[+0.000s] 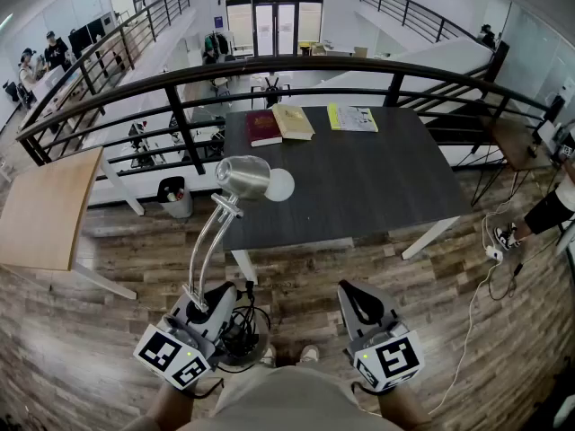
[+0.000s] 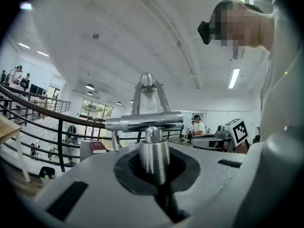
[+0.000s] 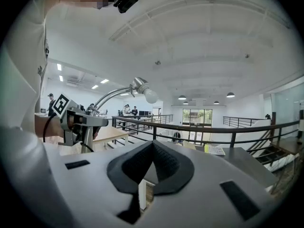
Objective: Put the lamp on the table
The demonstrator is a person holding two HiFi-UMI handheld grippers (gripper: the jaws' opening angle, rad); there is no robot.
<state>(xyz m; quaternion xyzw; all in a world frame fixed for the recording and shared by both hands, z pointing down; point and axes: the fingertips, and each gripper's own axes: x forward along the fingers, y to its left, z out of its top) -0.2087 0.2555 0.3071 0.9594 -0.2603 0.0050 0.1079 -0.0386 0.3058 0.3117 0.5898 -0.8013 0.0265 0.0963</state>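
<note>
The left gripper (image 1: pixel 214 296) is seen at the lower left of the frame. Its jaws are shut tight on the shiny stem of the lamp (image 1: pixel 243 177). The lamp is held up above the wood floor (image 1: pixel 108 330), and its head and white bulb are seen against the left edge of the dark table (image 1: pixel 377 182). The right gripper (image 1: pixel 354 296) is seen at the lower right. Its jaws are closed, and nothing is held in them. A red book (image 1: pixel 263 128) is laid at the far side of the table.

Head view overhead; gripper views level, sharing table (image 1: pixel 377 178).
</note>
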